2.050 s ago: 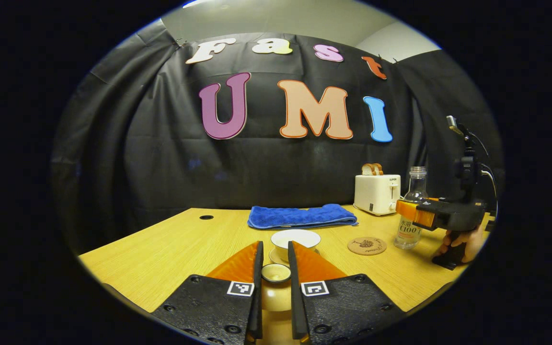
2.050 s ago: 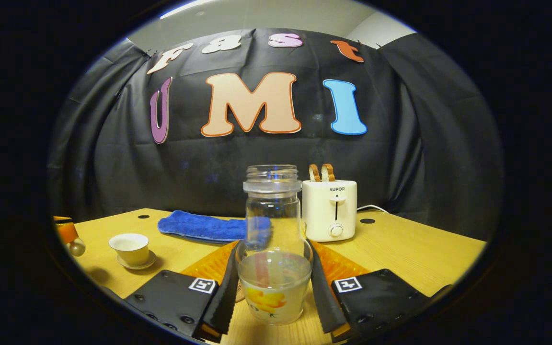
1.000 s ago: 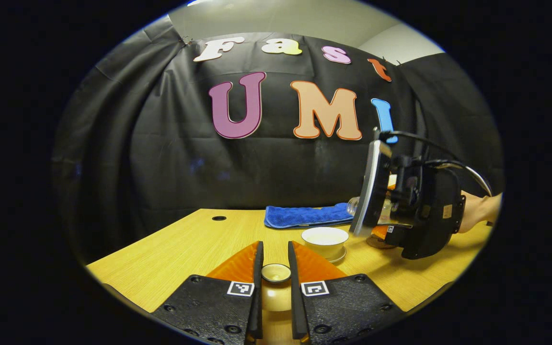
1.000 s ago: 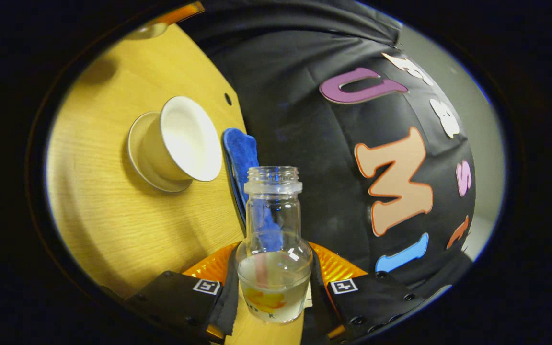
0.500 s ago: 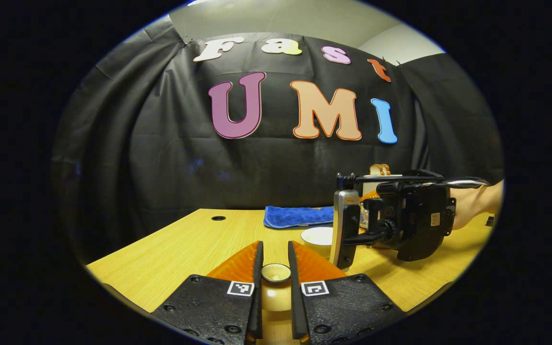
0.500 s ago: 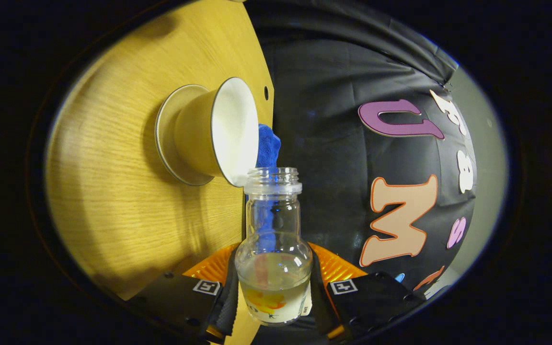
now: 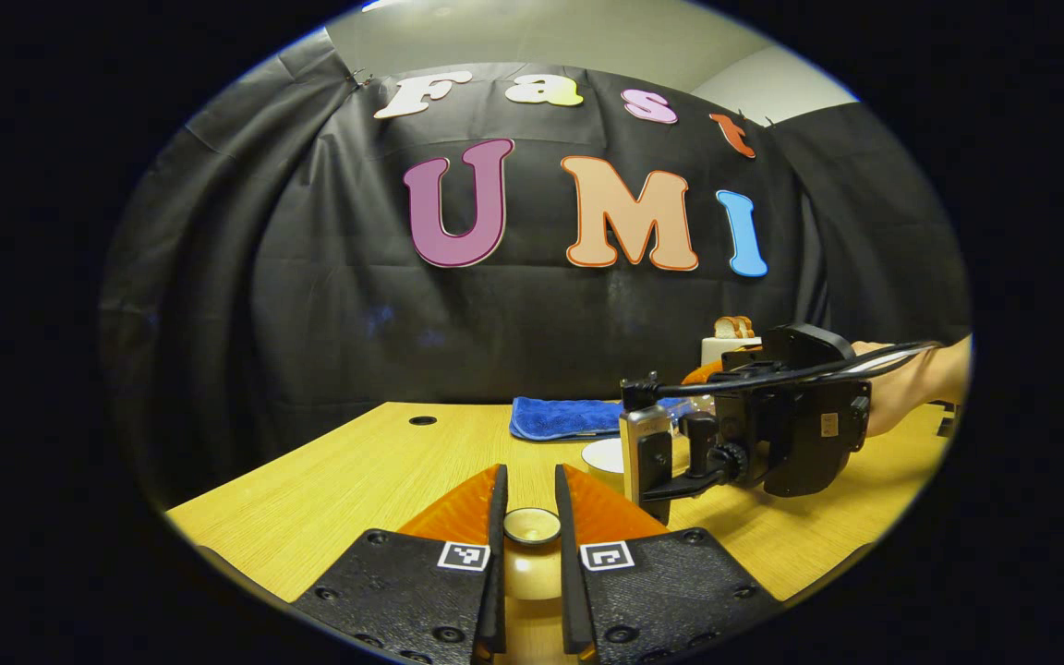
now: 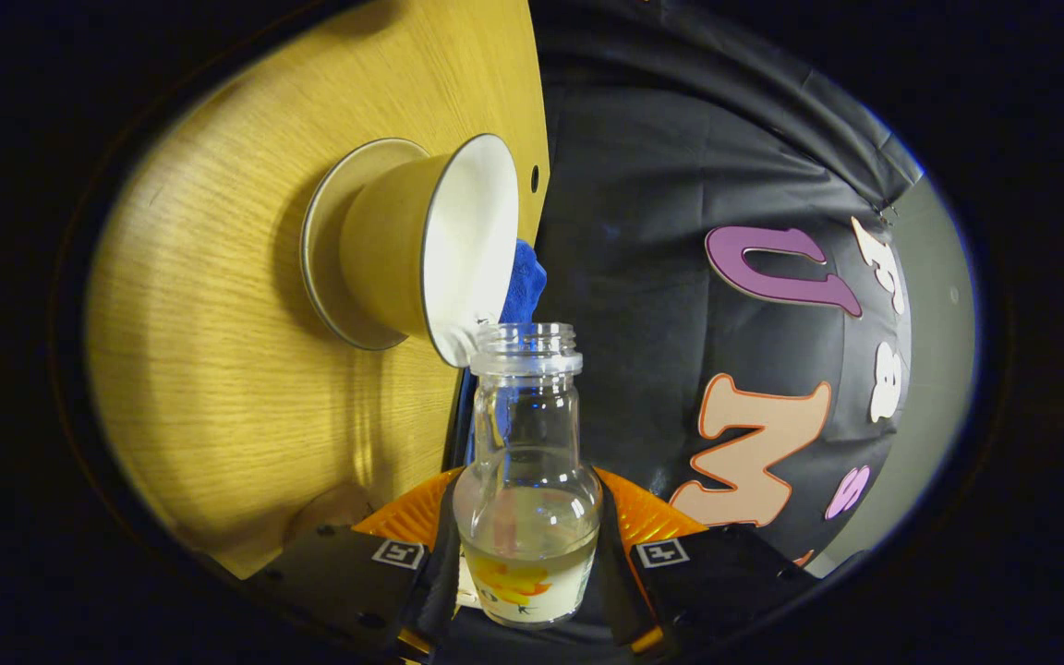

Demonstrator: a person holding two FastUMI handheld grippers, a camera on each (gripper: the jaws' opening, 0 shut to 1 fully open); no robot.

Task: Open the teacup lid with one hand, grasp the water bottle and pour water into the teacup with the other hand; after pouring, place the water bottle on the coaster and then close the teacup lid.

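A black cloth wall (image 7: pixel 310 305) closes off the back of the booth, with a pale ceiling above it, and a light wooden desk (image 7: pixel 347 480) with a small round hole near its far edge runs across the left gripper view. A folded blue towel (image 7: pixel 560 417) lies at the back of the desk, and a white toaster (image 7: pixel 726 344) with bread slices in its slots stands farther right, mostly hidden. At the bottom of this view the left claw (image 7: pixel 532 528) is clenched on the knob of the teacup lid (image 7: pixel 532 526), both fingers pressing its sides, held low and forward of the cup. Beyond it, a part of the white teacup (image 7: pixel 604 455) stands on the desk, its rim half covered by the right claw's body (image 7: pixel 772 425), which lies turned on its side above the cup, held by a hand (image 7: pixel 911 383) coming in from the right.

In the right gripper view the scene is rolled over, so the desk (image 8: pixel 246 369) fills the left side and the cloth wall (image 8: pixel 661 277) the right. The right claw (image 8: pixel 528 554) is clamped on the lower body of the clear water bottle (image 8: pixel 528 480), one finger on each side. The bottle has no cap, and a little water sits in its lower part by the printed label. Its open mouth lies just at the rim of the teacup (image 8: pixel 421 245), which stands on a saucer (image 8: pixel 324 245); the cup's white inside faces the bottle's neck. Whether any water is in the cup I cannot tell. A strip of the blue towel (image 8: pixel 523 282) shows behind the cup's rim.
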